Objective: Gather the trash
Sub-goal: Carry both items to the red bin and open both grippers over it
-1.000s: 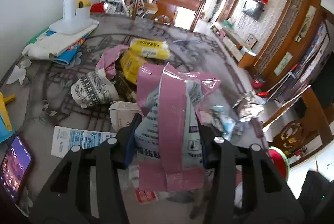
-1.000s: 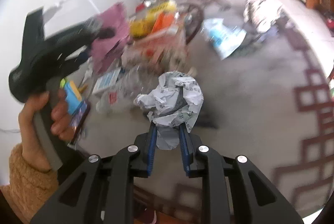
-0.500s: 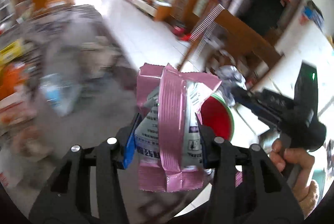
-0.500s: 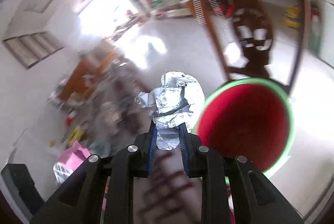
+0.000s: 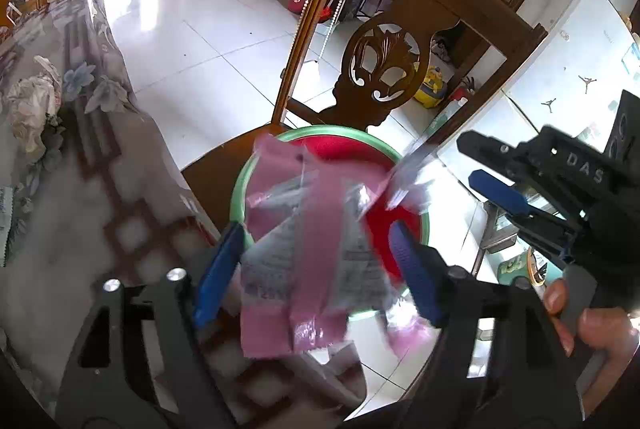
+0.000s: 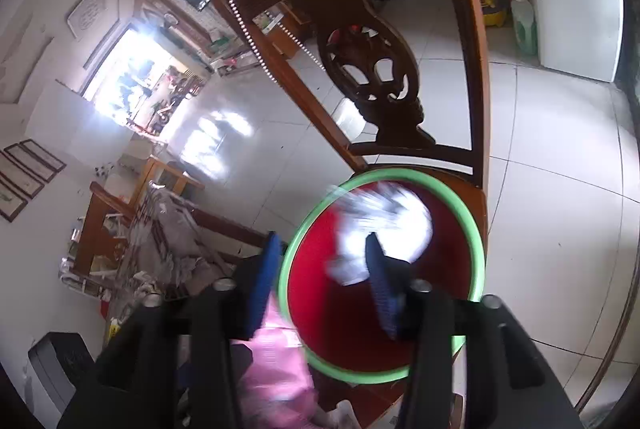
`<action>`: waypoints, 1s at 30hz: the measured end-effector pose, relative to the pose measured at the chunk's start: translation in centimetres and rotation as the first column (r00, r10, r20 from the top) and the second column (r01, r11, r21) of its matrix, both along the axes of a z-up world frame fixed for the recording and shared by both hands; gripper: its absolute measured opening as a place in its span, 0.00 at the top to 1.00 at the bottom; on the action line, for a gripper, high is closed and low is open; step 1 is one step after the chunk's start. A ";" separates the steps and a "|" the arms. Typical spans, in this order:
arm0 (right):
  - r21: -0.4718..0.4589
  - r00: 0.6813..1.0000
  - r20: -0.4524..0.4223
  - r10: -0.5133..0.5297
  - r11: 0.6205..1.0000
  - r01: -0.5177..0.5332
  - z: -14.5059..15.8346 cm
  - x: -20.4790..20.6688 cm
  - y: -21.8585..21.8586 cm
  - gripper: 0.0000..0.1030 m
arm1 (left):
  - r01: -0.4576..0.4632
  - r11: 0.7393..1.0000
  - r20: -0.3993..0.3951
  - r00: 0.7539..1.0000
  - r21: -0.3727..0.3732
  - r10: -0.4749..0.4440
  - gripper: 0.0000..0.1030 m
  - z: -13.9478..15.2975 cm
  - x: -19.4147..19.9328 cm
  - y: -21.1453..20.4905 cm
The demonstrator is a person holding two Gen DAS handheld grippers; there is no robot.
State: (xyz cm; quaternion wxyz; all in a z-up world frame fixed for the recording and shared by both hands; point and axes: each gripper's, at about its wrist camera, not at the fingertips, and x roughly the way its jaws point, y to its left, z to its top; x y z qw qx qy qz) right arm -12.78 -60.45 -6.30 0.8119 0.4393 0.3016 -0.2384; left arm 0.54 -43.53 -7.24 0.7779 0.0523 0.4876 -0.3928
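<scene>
Both grippers hang spread apart over a red bin (image 6: pixel 344 309) on a wooden chair (image 5: pixel 400 41). The left gripper (image 5: pixel 316 269) is letting a pink wrapper (image 5: pixel 304 249) fall; the right gripper (image 6: pixel 320 277) has dropped crumpled paper (image 6: pixel 384 225) inside. Next, return to the counter (image 5: pixel 60 229) for more trash.

Both my grippers spread wide

My left gripper (image 5: pixel 316 261) and right gripper (image 6: pixel 324 281) hold their fingers apart, side by side.

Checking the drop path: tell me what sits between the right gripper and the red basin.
In the right wrist view, only the crumpled paper, blurred, between open jaws above the basin.
</scene>
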 end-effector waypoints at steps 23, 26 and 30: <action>-0.112 0.943 -0.020 0.331 0.937 -0.331 2.8 7.7 11.4 0.37 | -0.230 0.967 0.312 0.932 0.110 0.187 0.11 5.2 -2.4 23.8; -0.119 0.918 -0.027 0.395 0.911 -0.395 3.0 8.9 13.9 0.37 | -0.224 0.947 0.344 0.929 0.231 0.136 0.10 4.8 -1.7 27.8; -0.106 0.883 -0.043 0.468 0.877 -0.470 2.8 10.4 16.9 0.36 | -0.203 0.907 0.320 0.944 0.370 0.081 0.10 3.2 -0.5 31.7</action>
